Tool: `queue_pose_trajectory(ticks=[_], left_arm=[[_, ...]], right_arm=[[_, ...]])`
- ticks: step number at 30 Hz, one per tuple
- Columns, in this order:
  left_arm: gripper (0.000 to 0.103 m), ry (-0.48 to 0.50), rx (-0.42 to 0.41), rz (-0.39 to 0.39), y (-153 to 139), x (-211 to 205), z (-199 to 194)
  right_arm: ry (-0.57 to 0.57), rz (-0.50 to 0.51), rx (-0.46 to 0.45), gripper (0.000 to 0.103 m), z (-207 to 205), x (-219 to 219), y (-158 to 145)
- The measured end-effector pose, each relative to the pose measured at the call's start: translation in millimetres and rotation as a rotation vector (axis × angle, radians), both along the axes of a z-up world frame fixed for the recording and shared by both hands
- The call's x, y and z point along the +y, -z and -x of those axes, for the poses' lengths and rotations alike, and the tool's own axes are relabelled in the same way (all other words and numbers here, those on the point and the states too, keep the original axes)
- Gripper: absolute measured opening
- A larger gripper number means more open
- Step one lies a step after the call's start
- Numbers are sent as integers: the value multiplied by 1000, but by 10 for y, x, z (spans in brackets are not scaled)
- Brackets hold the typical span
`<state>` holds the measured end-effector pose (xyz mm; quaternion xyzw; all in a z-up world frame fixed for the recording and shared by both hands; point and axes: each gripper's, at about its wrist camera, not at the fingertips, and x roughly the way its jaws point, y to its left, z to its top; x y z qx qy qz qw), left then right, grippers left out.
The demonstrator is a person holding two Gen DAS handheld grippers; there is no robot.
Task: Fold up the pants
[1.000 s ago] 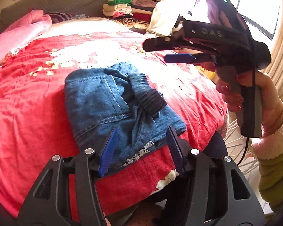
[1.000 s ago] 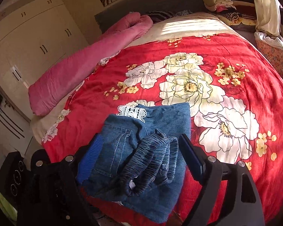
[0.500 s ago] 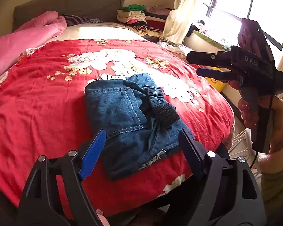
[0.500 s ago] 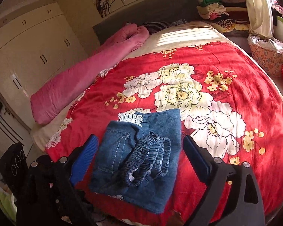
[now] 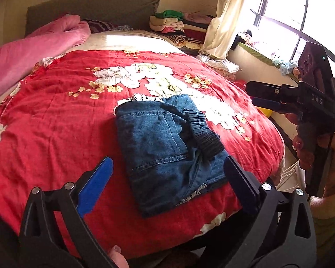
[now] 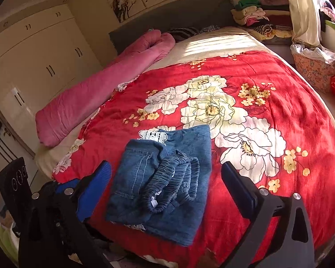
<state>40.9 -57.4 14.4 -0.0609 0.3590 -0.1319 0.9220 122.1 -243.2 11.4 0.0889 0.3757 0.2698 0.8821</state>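
Note:
The blue denim pants (image 5: 165, 147) lie folded into a compact bundle on the red floral bedspread (image 5: 55, 122), near the bed's front edge, elastic waistband on top. They also show in the right wrist view (image 6: 163, 183). My left gripper (image 5: 167, 185) is open and empty, held back above the near edge of the pants. My right gripper (image 6: 165, 189) is open and empty, also held back above the pants. In the left wrist view the right gripper (image 5: 256, 96) hangs in the air at the right, beside the bed.
A rolled pink blanket (image 6: 100, 93) lies along the bed's left side. Stacked folded clothes (image 5: 176, 26) sit by the grey headboard (image 5: 91, 9). A patterned bin (image 6: 312, 69) and a window (image 5: 301, 15) are on the right. Wardrobes (image 6: 33, 55) stand at the left.
Both grippers have pulled back and up from the pants, and the left one has opened wider. The pants lie still on the bed.

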Motion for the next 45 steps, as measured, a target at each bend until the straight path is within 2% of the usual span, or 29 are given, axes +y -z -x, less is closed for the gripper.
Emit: queue_pose_trajectory(ticks=[15,20,34,45], left_arm=[[93,-86,37,-12,123,249,-225],[93,-103,66,-21,222,288,-358],[93,-88,115,-52,426,188,-580],[93,-64,158,-59,660,128,-822]], right_arm=[[19,-9,41,98,11,-87,271],[50,21,61,98,-31,-121,431],[63,30,132,98,-160,-146,769],[22,-44,202,99,-327,-66,1086]])
